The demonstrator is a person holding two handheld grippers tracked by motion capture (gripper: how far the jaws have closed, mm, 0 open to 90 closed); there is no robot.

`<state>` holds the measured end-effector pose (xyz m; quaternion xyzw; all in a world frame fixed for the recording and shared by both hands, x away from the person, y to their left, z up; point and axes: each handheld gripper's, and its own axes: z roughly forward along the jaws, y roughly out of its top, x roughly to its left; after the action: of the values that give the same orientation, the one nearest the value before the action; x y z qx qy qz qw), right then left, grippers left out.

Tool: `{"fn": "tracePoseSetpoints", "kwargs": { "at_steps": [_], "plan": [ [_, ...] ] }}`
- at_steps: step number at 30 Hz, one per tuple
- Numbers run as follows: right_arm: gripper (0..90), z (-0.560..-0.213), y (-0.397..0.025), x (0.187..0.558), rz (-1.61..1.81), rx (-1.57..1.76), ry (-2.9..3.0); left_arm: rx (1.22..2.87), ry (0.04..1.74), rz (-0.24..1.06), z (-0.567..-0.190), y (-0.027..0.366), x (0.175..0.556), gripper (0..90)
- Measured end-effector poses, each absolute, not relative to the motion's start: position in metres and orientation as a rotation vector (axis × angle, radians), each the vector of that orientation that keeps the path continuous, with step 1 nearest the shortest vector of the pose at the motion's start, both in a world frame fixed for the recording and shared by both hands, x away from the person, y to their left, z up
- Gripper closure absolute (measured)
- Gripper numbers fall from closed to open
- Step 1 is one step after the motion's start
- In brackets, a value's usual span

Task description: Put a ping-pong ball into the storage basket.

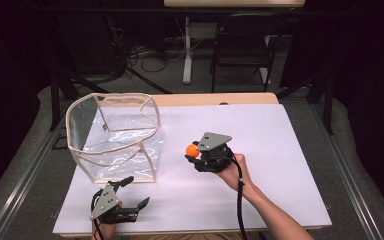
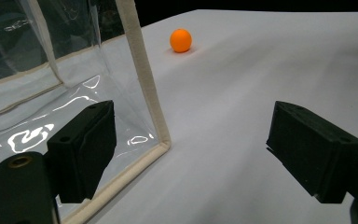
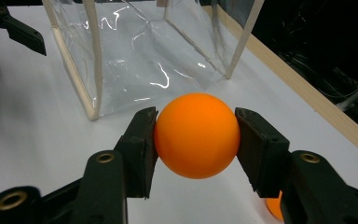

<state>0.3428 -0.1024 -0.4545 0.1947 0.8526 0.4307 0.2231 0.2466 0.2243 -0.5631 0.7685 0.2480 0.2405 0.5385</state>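
Right gripper (image 3: 196, 140) clamps the orange ball (image 3: 196, 134), partly hiding a second ball (image 3: 274, 208).

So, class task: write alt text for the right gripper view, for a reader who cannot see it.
A round orange ball is clamped between the right gripper's two black fingers, above a white table surface. Behind it stands an open clear plastic bag with cream fabric edging.
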Motion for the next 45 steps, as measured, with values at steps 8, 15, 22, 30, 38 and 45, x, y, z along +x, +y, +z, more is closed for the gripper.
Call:
{"fn": "tracePoseSetpoints", "kwargs": {
  "at_steps": [8,15,22,30,38,45],
  "plan": [
    [50.4,-0.447,-0.096,0.347,1.181,0.514,2.359,1.827,0.591,0.572,-0.563,0.224,0.247,15.7],
    [50.4,-0.441,-0.091,0.350,1.175,0.496,2.363,1.826,0.591,0.572,-0.563,0.224,0.247,15.7],
    [50.4,-0.434,-0.088,0.354,1.175,0.485,2.373,1.829,0.590,0.573,-0.563,0.224,0.247,15.7],
    [50.4,-0.424,-0.084,0.358,1.171,0.476,2.383,1.824,0.593,0.572,-0.563,0.224,0.247,15.7],
    [50.5,-0.417,-0.080,0.363,1.165,0.459,2.389,1.823,0.595,0.572,-0.563,0.224,0.247,15.7],
    [50.5,-0.410,-0.075,0.365,1.152,0.440,2.406,1.824,0.594,0.572,-0.563,0.224,0.247,15.7]
  ]
}}
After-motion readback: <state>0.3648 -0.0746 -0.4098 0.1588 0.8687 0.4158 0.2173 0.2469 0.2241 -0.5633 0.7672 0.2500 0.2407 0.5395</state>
